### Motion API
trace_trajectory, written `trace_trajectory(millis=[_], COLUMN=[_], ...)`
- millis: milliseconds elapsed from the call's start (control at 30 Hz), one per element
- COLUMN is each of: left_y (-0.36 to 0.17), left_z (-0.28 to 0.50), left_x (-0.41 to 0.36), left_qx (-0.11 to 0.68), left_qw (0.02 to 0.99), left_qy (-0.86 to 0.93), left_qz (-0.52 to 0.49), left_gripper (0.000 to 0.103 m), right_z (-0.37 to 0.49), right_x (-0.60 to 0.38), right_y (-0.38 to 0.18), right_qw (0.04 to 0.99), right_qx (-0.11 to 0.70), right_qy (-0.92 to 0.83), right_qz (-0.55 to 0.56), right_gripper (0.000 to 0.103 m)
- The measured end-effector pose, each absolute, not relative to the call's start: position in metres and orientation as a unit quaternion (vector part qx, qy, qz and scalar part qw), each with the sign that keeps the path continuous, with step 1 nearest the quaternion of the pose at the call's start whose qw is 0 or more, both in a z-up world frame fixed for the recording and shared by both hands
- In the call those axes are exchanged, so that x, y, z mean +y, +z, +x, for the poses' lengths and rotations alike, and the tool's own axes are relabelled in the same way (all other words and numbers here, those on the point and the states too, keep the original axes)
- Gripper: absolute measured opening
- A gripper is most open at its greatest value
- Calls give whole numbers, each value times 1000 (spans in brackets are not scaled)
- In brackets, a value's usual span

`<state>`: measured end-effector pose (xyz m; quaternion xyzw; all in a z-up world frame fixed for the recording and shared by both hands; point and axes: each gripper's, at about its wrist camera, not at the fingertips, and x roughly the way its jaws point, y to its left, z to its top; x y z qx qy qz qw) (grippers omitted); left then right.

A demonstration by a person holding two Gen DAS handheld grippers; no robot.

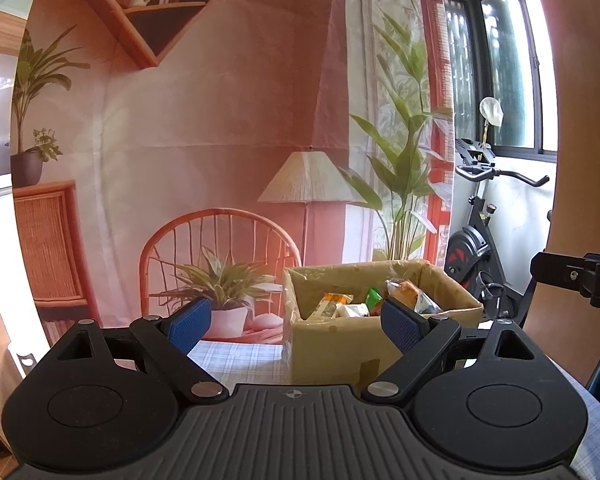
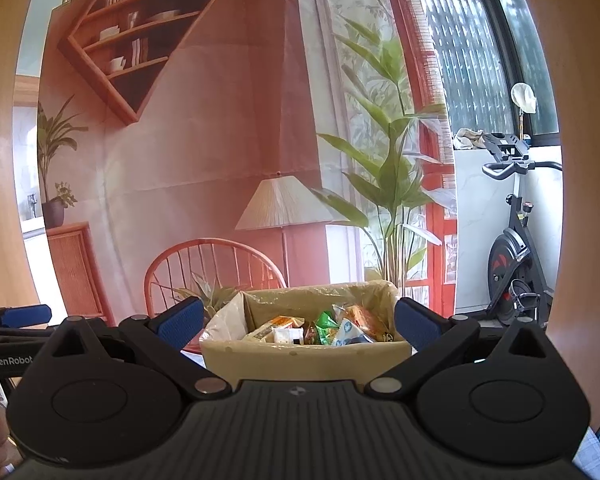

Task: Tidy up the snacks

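Observation:
An open cardboard box [image 1: 332,340] stands on the checked tablecloth [image 1: 236,360], ahead and slightly right of my left gripper [image 1: 296,324]. It holds several snack packets [image 1: 348,306], yellow, green, orange and white. My left gripper is open and empty, short of the box. In the right wrist view the same box [image 2: 300,356] sits straight ahead with the packets [image 2: 332,326] inside. My right gripper [image 2: 298,322] is open and empty, its jaws wide on either side of the box's near wall. The right gripper also shows at the left wrist view's right edge [image 1: 580,280].
A printed backdrop [image 1: 220,120] of a room with chair, lamp and plants hangs behind the table. An exercise bike [image 1: 480,240] stands at the right by the window. The left gripper's body [image 2: 8,344] and a hand show at the right wrist view's left edge.

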<state>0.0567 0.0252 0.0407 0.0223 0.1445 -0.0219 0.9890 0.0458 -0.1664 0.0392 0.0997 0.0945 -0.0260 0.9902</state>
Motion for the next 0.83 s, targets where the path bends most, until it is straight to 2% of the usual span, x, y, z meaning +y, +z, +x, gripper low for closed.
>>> trace_trajectory(millis=[833], left_y=[47], left_z=[50], left_x=[26], left_qx=[136], left_qw=[990], left_qy=[-35], left_qz=[13], left_gripper=[93], right_z=[45], right_x=[-166], right_y=[37], right_qw=[991], right_qx=[100], right_qy=[-42], right_qz=[76], right_gripper=[103])
